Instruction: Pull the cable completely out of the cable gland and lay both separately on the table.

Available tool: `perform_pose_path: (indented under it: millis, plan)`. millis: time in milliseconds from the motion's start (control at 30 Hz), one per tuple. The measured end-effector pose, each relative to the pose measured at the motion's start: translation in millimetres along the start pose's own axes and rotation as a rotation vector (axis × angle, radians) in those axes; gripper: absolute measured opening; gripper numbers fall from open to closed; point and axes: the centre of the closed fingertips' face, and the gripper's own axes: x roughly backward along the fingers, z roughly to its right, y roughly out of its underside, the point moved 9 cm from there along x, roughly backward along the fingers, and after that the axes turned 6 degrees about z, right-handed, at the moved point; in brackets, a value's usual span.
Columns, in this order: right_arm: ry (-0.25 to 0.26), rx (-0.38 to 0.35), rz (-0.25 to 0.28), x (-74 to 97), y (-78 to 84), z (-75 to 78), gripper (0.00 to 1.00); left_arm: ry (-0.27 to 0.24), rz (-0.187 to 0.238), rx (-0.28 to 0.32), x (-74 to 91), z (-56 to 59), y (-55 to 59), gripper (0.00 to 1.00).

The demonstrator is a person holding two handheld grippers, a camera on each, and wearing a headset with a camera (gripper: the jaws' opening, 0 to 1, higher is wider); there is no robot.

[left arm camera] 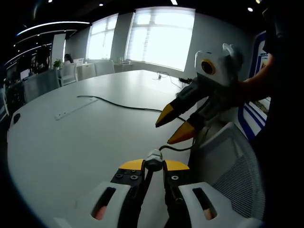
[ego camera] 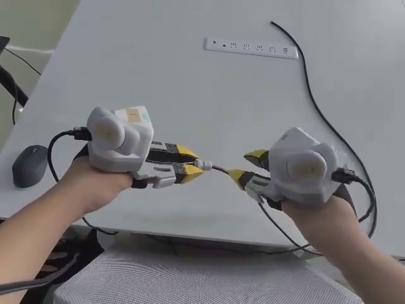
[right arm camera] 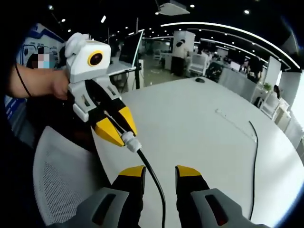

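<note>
**Head view:** left gripper (ego camera: 195,163) is clamped on the small white plastic cable gland (ego camera: 204,164), held in the air above the near part of the white table (ego camera: 190,95). The thin black cable (ego camera: 219,169) leaves the gland and passes between the jaws of the right gripper (ego camera: 243,164). Those jaws are spread and not touching it. The cable isn't out and nothing is laid down. The rest of the cable hangs off the table edge below the right hand. Risk: that slack snags on the edge mid-pull.

**Left gripper view:** the left gripper's (left arm camera: 153,165) yellow tips pinch the cable gland (left arm camera: 153,156) from both sides, gripping with the tips alone. Risk: the part is small and round, so a hard tug could twist it or pop it free. It would likely drop toward the grey mesh chair (left arm camera: 232,166), not the table.

**Right gripper view:** the right gripper's (right arm camera: 160,170) fingers sit apart on either side of the black cable (right arm camera: 152,183), with no contact.
- A light close lets the thin jacket slide through the pads, so nothing comes out.
- Pulling off the gland's axis could bind the cable in the seal and drag the gland from the left gripper (right arm camera: 124,135).
- The long black cord (right arm camera: 254,156) lying on the table, far side, could tangle with the freed cable, so lay it well apart.
</note>
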Motion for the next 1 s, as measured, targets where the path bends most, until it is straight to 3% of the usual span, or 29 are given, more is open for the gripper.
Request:
perform_pose_path:
  millis: [67, 167, 267, 400, 1000]
  plan:
    - [-0.010, 0.018, 0.004, -4.5, -3.8, -3.4, 0.21, -0.001, -0.002, 0.000, 0.9, 0.2, 0.4, 0.15]
    - [-0.026, 0.133, -0.017, -10.5, -5.4, -7.6, 0.19, -0.001, -0.003, 0.001, 1.8, 0.4, 0.3, 0.15]
    - [-0.064, 0.162, -0.029, -16.7, -2.6, -15.4, 0.16, 0.000, -0.003, -0.002, 1.8, 0.3, -0.1, 0.15]
    - [-0.069, 0.236, -0.048, -21.4, 0.2, -19.4, 0.13, 0.001, 0.000, -0.003, 1.2, -0.2, -0.6, 0.15]
    - [-0.084, 0.304, -0.028, -27.2, -6.1, -19.9, 0.02, 0.007, -0.003, -0.003, -2.9, -2.6, -2.0, 0.15]
